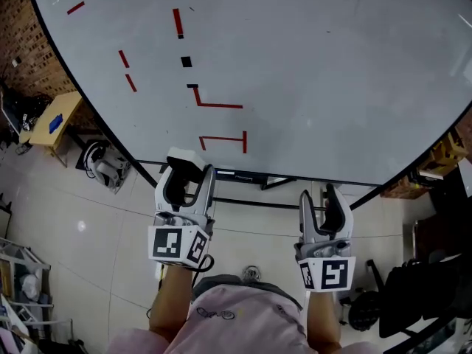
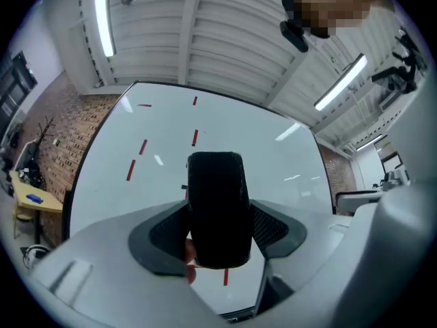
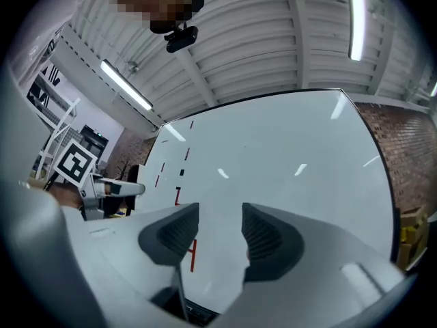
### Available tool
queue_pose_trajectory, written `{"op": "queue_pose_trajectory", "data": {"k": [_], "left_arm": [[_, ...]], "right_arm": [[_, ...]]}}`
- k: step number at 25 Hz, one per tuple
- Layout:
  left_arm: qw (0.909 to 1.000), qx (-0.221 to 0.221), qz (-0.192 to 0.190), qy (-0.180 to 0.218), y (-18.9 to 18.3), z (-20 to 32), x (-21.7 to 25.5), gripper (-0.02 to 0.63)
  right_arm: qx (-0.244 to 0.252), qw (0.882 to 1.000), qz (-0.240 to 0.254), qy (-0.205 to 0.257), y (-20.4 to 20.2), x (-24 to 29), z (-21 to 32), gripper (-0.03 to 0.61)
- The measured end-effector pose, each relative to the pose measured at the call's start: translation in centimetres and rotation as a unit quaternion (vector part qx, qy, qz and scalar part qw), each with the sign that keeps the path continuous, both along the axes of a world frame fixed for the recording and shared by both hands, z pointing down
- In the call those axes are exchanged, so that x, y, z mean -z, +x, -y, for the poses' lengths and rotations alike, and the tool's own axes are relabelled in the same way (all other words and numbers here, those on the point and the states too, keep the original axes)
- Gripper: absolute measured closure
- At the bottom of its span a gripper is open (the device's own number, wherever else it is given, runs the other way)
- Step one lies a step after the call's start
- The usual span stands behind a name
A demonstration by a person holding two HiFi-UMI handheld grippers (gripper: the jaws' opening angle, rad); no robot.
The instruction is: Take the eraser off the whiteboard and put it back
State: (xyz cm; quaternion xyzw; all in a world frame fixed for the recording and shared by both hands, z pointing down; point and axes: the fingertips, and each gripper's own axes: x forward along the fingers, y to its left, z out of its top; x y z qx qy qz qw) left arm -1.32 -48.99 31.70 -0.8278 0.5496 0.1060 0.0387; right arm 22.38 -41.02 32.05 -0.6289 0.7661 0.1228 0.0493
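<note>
Eraser [image 2: 217,210]: one, black with a white back, clamped upright between the two fingers of the left gripper [image 1: 186,171]. Its dark textured face is turned toward the left gripper view's camera. In the head view it sits at 7 o'clock from the picture's centre, just short of the lower edge of the whiteboard [image 1: 332,72]. No view shows whether it touches the board.

The right gripper [image 1: 318,198] is at 5 o'clock from centre, level with the left one and well apart from it. Its two fingers [image 3: 179,234] stand apart with nothing between them, and only the board shows through the gap. Each gripper carries one marker cube, two in all: the left cube [image 1: 177,243] and the right cube [image 1: 327,273].

On the board's left half I count four short red strokes [image 1: 123,58], two angular red line figures [image 1: 214,104] and three small black marks [image 1: 186,62]. The first figure lies at 11 o'clock from the eraser. The second is at 1 o'clock, just above the board's lower edge.

One small yellow desk [image 1: 65,109] stands at 9 o'clock in the head view, against the brick wall [image 1: 22,43], with one blue item [image 1: 55,122] on it. Two tube lights [image 2: 106,19] show on the ceiling in the left gripper view.
</note>
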Motion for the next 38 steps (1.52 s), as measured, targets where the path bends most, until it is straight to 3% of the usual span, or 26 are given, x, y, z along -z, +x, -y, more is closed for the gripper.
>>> {"op": "queue_pose_trajectory", "data": {"k": [4, 9, 15, 21, 26, 33, 38], "left_arm": [[0.9980, 0.039, 0.050, -0.009, 1.8, 6.4, -0.9, 0.342], [0.9952, 0.045, 0.083, -0.026, 3.3, 13.6, -1.5, 0.342], [0.9913, 0.069, 0.111, -0.020, 3.7, 17.0, -1.7, 0.339], [0.9900, 0.075, 0.119, -0.002, 3.8, 16.6, -1.5, 0.333], [0.9954, 0.034, 0.089, 0.014, 3.6, 14.6, -1.1, 0.294], [0.9992, -0.008, 0.006, 0.039, -0.6, 5.1, 1.0, 0.291], [0.9981, 0.003, 0.000, 0.061, -3.6, 0.5, 3.1, 0.295]], "right_arm": [[-0.001, 1.000, 0.005, 0.004, -0.4, 0.4, 2.2, 0.387], [-0.005, 1.000, -0.001, 0.003, -1.8, 0.7, 3.5, 0.387], [-0.006, 1.000, -0.010, 0.011, -3.2, 1.1, 4.2, 0.387], [0.004, 1.000, -0.008, 0.005, -4.2, 0.4, 4.5, 0.387], [0.018, 1.000, -0.007, -0.013, -5.4, -0.6, 5.0, 0.387], [0.010, 1.000, 0.016, -0.024, -5.0, -1.0, 3.9, 0.387], [-0.012, 0.999, 0.024, -0.027, -3.9, -1.4, 2.1, 0.387]]}}
